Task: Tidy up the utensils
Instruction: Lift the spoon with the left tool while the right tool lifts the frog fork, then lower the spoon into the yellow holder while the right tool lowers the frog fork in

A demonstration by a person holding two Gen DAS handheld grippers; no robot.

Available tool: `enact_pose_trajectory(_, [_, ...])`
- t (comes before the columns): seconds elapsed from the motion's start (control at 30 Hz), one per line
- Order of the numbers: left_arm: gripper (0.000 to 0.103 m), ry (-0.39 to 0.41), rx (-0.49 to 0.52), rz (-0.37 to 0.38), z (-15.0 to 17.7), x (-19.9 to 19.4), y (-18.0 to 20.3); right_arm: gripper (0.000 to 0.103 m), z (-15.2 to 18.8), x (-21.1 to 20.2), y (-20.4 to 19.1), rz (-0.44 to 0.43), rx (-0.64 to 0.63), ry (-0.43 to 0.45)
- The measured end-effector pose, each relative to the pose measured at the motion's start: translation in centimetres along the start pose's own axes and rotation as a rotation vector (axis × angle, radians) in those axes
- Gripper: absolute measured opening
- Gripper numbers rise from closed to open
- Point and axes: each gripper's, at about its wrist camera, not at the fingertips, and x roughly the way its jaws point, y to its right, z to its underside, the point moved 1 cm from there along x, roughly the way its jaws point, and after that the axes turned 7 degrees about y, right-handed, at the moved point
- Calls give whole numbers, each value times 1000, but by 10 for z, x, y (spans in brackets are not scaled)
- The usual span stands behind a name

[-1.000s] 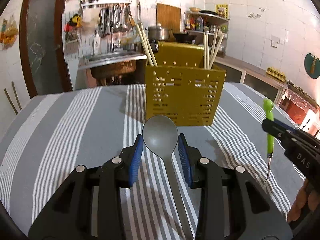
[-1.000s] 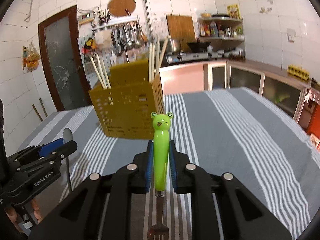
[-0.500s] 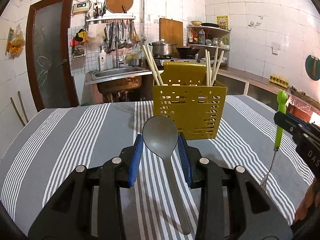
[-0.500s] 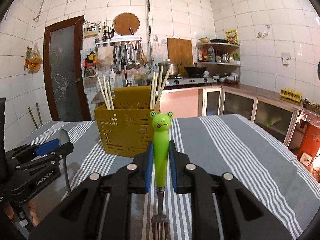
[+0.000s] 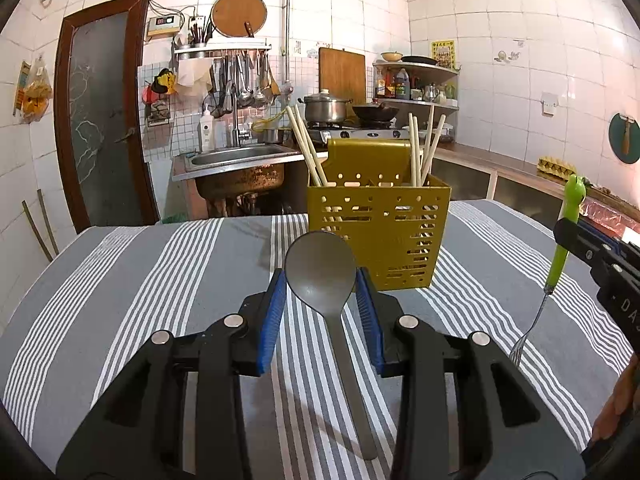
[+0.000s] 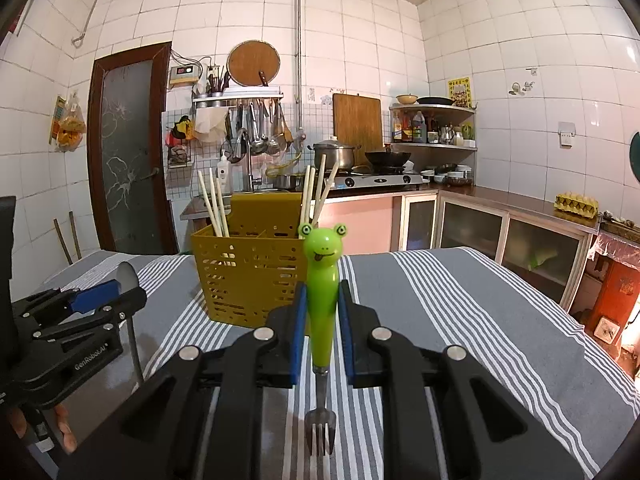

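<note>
- since the earlier frames both wrist views have tilted upward, so more wall shows above the yellow utensil caddy [image 5: 378, 236], which sits lower in each view; both grips are unchanged.
- left gripper [image 5: 320, 300]: jaws clenched on a grey spoon [image 5: 320, 270], blue pads against the sides of the bowl; bowl upward, handle hanging down toward the striped tablecloth [image 5: 160, 280].
- right gripper [image 6: 323, 320]: jaws clenched on the green frog-headed handle of a fork [image 6: 322, 292]; frog face on top, metal tines pointing down.
- from the left wrist view, the fork is seen at the right edge, held above the cloth.
- utensil caddy stands upright on the tablecloth, just beyond both grippers; perforated walls, taller back panel, inner dividers visible.
- chopsticks [image 5: 306, 146] lean in the caddy's left compartment; a second bundle stands in the right one.
- neither spoon nor fork is in the caddy yet; both are held clear of it, on its near side.
- background: sink [image 5: 240, 160] and stove with pot [image 6: 334, 154] against the tiled wall.
</note>
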Motion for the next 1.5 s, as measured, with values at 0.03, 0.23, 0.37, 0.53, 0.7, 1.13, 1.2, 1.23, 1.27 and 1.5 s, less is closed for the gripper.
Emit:
enact_pose_trajectory(0.03, [35, 4, 1, -1, -1, -1, 0, 16, 0, 0, 1, 0, 1, 1])
enact_pose_trajectory(0.23, [35, 3, -15, 3, -7, -3, -2, 16, 0, -1, 0, 7, 10, 9])
enact_pose_trajectory(0.37, [35, 13, -34, 11, -25, -2, -7, 16, -10, 4, 2, 14, 12, -2])
enact_pose_trajectory(0.53, [35, 60, -23, 19, -63, 4, -12, 16, -34, 8, -1, 11, 6, 16])
enact_pose_trajectory(0.7, [35, 122, -2, 22, -111, 16, -13, 16, -78, 23, -4, -13, 21, 60])
enact_pose_trajectory(1.13, [35, 179, 38, 34, -185, 100, -13, 16, -139, 126, -19, -38, 78, 104])
enact_pose_trajectory(1.2, [35, 166, 42, 39, -178, 114, -9, 16, -129, 141, -19, -38, 85, 79])
enact_pose_trajectory(1.23, [35, 156, 40, 40, -171, 121, -8, 16, -125, 146, -20, -37, 81, 70])
enact_pose_trajectory(1.27, [35, 145, 38, 39, -164, 128, -8, 16, -121, 151, -19, -37, 75, 60])
enact_pose_trajectory(1.5, [35, 47, 48, 56, -118, 166, -8, 16, -78, 177, -14, -30, 62, -57])
